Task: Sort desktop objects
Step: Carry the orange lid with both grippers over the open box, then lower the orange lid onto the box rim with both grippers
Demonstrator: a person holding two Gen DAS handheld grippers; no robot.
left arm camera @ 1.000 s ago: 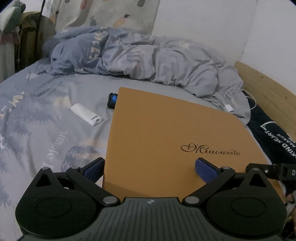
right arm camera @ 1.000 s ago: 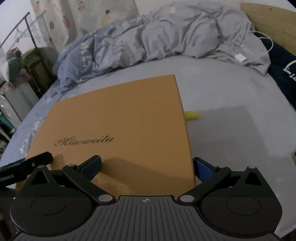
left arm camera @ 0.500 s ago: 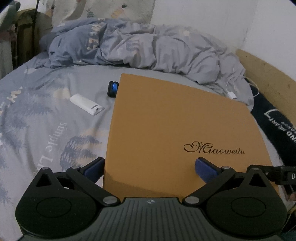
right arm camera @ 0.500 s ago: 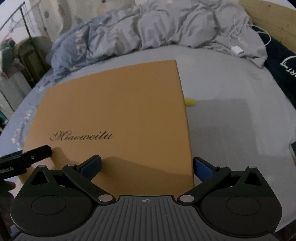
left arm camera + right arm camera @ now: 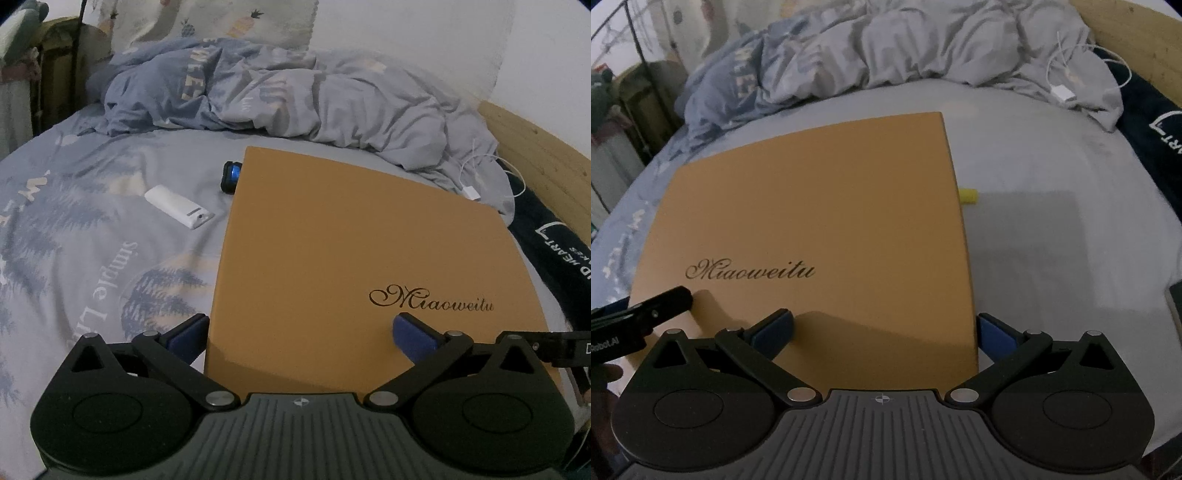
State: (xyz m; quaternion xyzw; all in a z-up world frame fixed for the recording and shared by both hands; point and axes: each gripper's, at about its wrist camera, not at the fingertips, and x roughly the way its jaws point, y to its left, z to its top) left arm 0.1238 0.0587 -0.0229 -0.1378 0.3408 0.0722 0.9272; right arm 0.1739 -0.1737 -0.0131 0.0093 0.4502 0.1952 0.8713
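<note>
A flat orange box (image 5: pixel 354 258) marked "Miaoweitu" lies on the bed, also in the right wrist view (image 5: pixel 820 221). My left gripper (image 5: pixel 301 332) is open at its near left corner, one finger outside the left edge and one over the lid. At the near right corner my right gripper (image 5: pixel 884 330) is open in the same way. A white rectangular device (image 5: pixel 179 210) and a small black-and-blue object (image 5: pixel 231 177) lie left of the box. A yellow object (image 5: pixel 967 195) shows from under the box's right edge.
A crumpled grey-blue duvet (image 5: pixel 295 96) is heaped behind the box. A white charger and cable (image 5: pixel 1063 94) lie at the back right, next to dark blue fabric (image 5: pixel 554 243) and a wooden bed frame (image 5: pixel 535 158). A dark flat item (image 5: pixel 1174 302) sits at the right edge.
The box has drifted a little up in both views, mostly in the first half second. Both grippers stay open at the box's near corners.
</note>
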